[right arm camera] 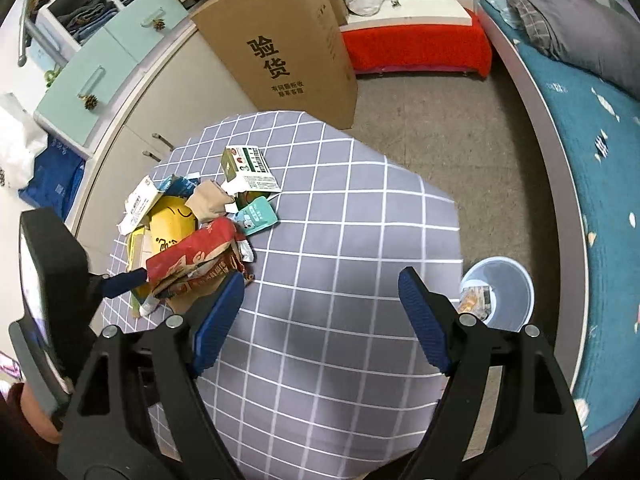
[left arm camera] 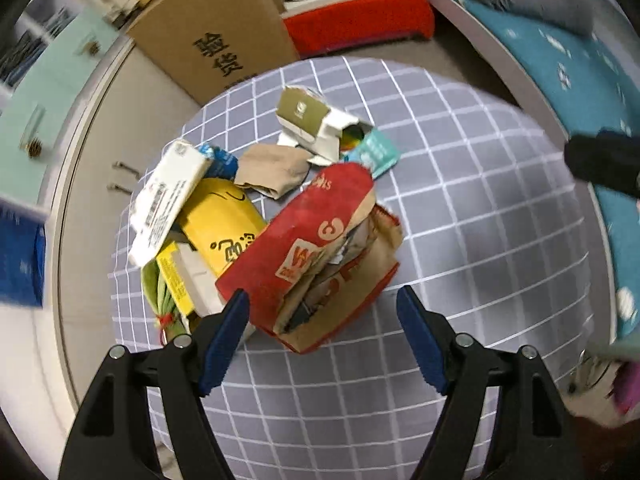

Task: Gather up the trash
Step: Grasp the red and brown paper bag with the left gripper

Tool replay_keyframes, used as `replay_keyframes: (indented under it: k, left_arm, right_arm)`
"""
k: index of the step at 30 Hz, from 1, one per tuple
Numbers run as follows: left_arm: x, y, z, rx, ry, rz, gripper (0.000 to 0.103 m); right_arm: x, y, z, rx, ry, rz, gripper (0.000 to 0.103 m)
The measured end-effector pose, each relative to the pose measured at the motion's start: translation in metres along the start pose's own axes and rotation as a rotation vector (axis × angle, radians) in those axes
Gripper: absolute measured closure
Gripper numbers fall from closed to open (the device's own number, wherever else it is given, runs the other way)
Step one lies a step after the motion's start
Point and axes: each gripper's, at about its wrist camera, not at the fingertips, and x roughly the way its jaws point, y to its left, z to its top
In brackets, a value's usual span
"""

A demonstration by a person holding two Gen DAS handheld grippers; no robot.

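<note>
A heap of trash lies on the grey checked tablecloth point(left arm camera: 460, 208). It holds a torn red paper bag point(left arm camera: 316, 248), a yellow box point(left arm camera: 222, 224), a white box point(left arm camera: 168, 204), a beige crumpled wrapper point(left arm camera: 272, 170), an olive-and-white carton point(left arm camera: 312, 120) and a teal packet point(left arm camera: 374, 152). My left gripper point(left arm camera: 322, 300) hangs open just above the near end of the red bag, with the pads off it. From the right wrist, one blue finger point(right arm camera: 124, 282) of that gripper shows beside the red bag point(right arm camera: 192, 260). My right gripper point(right arm camera: 320, 280) is open over bare cloth, to the right of the heap.
A light blue bin point(right arm camera: 504, 292) with some wrappers inside stands on the floor past the table's right edge. A tall cardboard box point(right arm camera: 288, 44) stands behind the table. Cabinets with mint drawers point(right arm camera: 80, 88) run along the left, and a bed with a teal cover point(right arm camera: 580, 128) along the right.
</note>
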Motion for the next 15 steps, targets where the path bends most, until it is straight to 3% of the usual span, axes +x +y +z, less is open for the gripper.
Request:
replay_keyframes:
  k: [3,4,6,7,8,12,15]
  left_arm:
    - [0.013,-0.003,0.001,0.080,0.005,0.018,0.029]
    - [0.016,-0.005,0.002,0.106,0.006,0.027,0.034]
    - [0.021,-0.008,0.002,0.173,-0.007,0.067,0.048]
    - [0.020,-0.009,0.003,0.197,-0.017,0.085,0.062]
    - [0.019,-0.007,0.004,0.214,-0.028,0.080,0.067]
    - [0.005,0.008,0.007,0.161,-0.074,-0.002,0.079]
    - [-0.010,0.029,0.008,0.059,-0.123,-0.084,0.086]
  right_arm:
    - [0.008,0.000,-0.003,0.031,0.009,-0.008,0.025]
    - [0.010,0.000,-0.004,0.044,0.012,-0.012,0.025]
    - [0.012,0.000,-0.005,0.065,0.013,-0.019,0.025]
    - [0.012,-0.001,-0.007,0.072,0.014,-0.023,0.025]
    - [0.012,-0.002,-0.007,0.077,0.015,-0.025,0.024]
    - [0.012,-0.004,-0.004,0.107,0.012,-0.027,0.024]
    - [0.014,-0.001,-0.001,0.111,0.008,-0.022,0.024]
